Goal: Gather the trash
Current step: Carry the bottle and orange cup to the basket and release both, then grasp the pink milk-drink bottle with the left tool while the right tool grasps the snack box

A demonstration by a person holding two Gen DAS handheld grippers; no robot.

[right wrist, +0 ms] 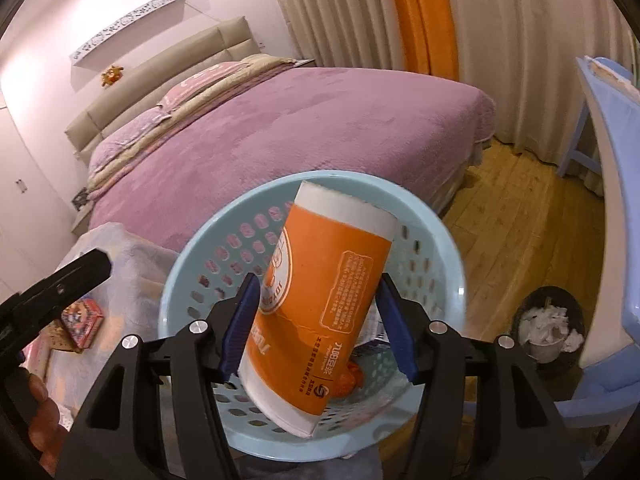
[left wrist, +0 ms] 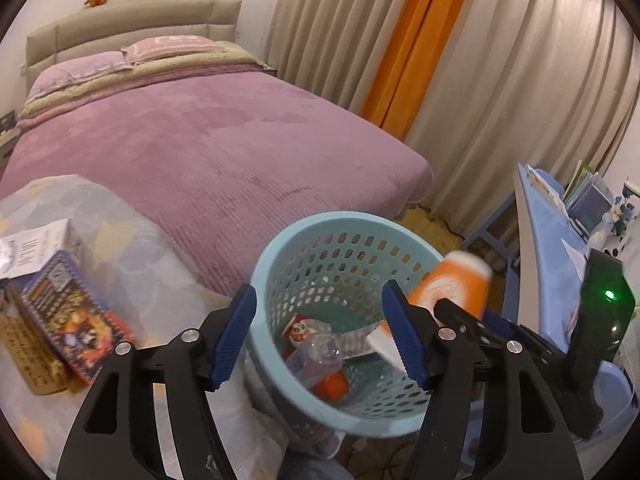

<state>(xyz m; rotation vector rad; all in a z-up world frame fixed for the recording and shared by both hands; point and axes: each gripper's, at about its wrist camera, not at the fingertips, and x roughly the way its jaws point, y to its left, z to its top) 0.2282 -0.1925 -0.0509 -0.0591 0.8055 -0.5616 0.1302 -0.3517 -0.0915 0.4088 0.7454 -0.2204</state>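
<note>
Orange roll (right wrist: 320, 304), white Chinese print unreadable, loose between parted right gripper (right wrist: 318, 320); left gripper (left wrist: 320, 332) half-open, empty.

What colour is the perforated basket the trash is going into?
Light blue basket, seen best in the left wrist view, where its holed wall and the trash inside show clearly.

Left gripper (left wrist: 320, 328) tilted downward, jaws apart and empty, right gripper (right wrist: 316, 320) likewise tilted, jaws parted
</note>
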